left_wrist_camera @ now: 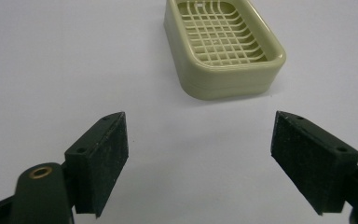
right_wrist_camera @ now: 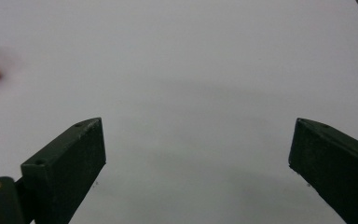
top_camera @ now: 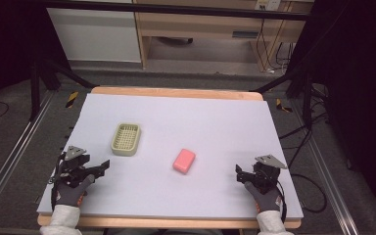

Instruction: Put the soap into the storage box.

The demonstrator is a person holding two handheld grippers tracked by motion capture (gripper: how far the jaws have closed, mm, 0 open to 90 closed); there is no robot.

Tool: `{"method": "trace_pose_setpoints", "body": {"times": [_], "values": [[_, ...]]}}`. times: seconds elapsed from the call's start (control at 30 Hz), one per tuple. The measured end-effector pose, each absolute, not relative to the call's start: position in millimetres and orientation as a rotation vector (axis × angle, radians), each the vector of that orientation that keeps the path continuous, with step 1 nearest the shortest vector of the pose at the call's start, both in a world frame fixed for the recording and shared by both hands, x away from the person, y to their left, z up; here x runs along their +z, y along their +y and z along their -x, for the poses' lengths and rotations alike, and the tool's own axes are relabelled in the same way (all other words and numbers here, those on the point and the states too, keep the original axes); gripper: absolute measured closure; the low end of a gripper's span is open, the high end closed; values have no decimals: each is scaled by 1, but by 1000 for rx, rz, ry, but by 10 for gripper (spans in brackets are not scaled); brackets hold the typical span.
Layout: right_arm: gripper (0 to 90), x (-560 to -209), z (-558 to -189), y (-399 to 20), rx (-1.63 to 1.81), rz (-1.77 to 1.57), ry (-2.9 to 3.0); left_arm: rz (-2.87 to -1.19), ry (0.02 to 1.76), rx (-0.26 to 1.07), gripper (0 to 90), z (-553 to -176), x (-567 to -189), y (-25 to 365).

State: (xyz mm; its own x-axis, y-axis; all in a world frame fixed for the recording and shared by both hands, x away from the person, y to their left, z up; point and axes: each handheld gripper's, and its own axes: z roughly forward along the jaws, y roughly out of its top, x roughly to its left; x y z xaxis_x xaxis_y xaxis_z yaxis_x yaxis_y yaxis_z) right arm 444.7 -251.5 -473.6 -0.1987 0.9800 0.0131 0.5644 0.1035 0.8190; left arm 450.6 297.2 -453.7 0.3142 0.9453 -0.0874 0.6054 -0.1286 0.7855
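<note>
Both grippers released, nothing grasped

The left gripper (top_camera: 103, 166) and right gripper (top_camera: 238, 172) rest near the table's (top_camera: 215, 117) front corners, jaws wide, touching nothing. One pink soap bar (top_camera: 184, 160) lies mid-table between them; one green soap dish (top_camera: 126, 138) sits toward the left edge, just ahead of the left gripper.

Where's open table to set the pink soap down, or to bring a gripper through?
Bare stretches: the far half of the table beyond the soap dish; the right side between soap and right gripper; the near strip between both grippers. Tightest is the gap between dish and left gripper.
</note>
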Motion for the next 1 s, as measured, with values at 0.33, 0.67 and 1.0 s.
{"method": "trace_pose_setpoints", "body": {"times": [0.33, 0.67, 1.0], "values": [[68, -472, -443, -255, 986, -1516, 1812, -1842, 1364, 581, 212, -446, -447, 286], [60, -475, -445, -254, 968, -1520, 1816, -1868, 1314, 576, 221, -442, -444, 266], [59, -474, -445, -253, 974, -1511, 1822, -1898, 1266, 556, 227, -440, -442, 250]]}}
